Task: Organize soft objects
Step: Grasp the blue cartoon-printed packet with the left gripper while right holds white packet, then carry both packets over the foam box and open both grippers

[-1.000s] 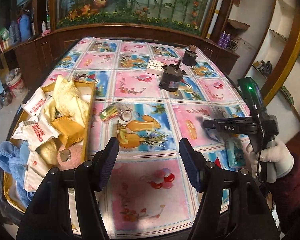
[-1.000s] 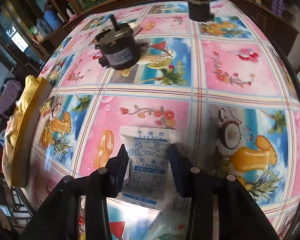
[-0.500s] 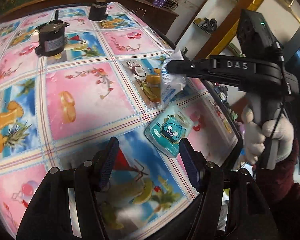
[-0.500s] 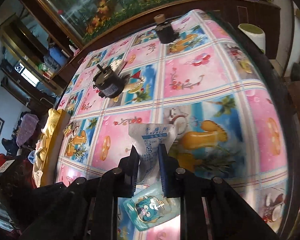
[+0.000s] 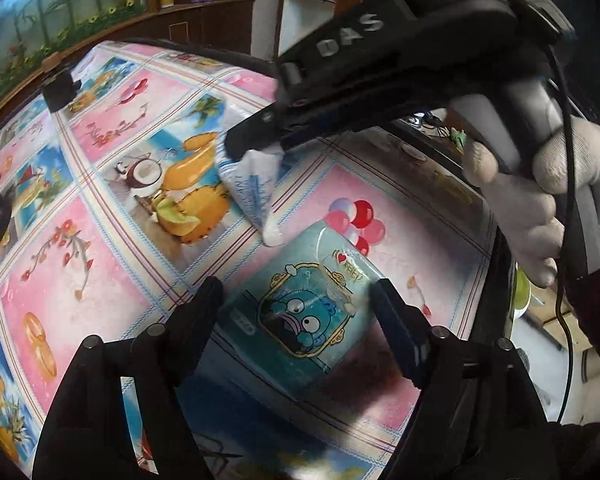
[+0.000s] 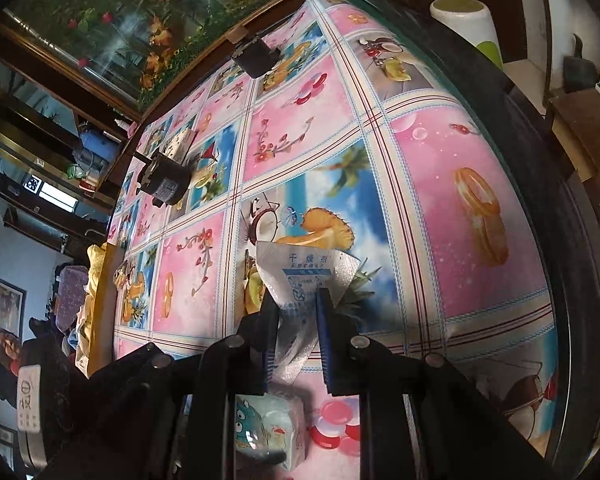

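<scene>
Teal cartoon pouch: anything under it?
The teal cartoon pouch lies flat on the patterned tablecloth, between the open left gripper fingers. Only cloth shows around it; directly beneath is hidden.

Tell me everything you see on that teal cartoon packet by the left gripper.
The teal packet is a soft, glossy plastic pouch printed with a blue cartoon face in a gold frame and a small red heart near its far end. It looks puffy and sealed. It lies flat on the tablecloth near the table's edge, between the open jaws of the left gripper, which straddle it without closing. The white sachet in the right gripper hangs just beyond its far end.
</scene>
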A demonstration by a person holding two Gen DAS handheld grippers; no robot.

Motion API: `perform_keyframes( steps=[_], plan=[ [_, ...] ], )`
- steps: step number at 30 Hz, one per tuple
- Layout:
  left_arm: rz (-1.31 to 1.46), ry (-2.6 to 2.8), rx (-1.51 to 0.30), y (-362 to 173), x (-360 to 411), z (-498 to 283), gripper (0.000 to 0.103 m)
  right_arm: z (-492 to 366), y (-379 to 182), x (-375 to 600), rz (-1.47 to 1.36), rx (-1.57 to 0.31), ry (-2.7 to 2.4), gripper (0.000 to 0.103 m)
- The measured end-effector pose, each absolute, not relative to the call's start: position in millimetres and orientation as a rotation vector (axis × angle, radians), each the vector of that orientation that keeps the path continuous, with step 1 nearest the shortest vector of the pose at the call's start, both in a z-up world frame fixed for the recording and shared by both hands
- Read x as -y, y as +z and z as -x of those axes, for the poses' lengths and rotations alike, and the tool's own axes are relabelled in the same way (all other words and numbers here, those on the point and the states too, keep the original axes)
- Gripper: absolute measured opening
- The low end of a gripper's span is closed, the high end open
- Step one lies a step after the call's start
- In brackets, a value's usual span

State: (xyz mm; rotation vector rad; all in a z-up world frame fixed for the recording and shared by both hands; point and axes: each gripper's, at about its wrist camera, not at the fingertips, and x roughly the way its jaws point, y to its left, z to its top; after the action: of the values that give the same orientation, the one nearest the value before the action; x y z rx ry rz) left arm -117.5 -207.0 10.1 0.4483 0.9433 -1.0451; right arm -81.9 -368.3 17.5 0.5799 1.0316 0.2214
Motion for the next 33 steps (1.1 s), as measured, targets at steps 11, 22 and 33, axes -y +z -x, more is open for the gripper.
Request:
perform_keyframes(
  steps=[11, 22, 33],
  plan=[
    [-0.358, -1.045, -0.987, 16.3, 197.5, 118.7, 0.011, 81.6, 22.8, 368.3, -0.611, -0.977, 0.247, 0.017],
    [-0.037, -0.906, -0.842, 99.3, 68.9, 135.8, 0.011, 79.6, 65.1, 300.2, -0.540, -0.908, 0.415, 0.016],
    [0.249, -0.464, -0.737, 122.8, -134.5, 131.1, 0.011, 56.2, 102.2, 157.5, -0.393, -0.911, 0.668, 0.015]
  ],
)
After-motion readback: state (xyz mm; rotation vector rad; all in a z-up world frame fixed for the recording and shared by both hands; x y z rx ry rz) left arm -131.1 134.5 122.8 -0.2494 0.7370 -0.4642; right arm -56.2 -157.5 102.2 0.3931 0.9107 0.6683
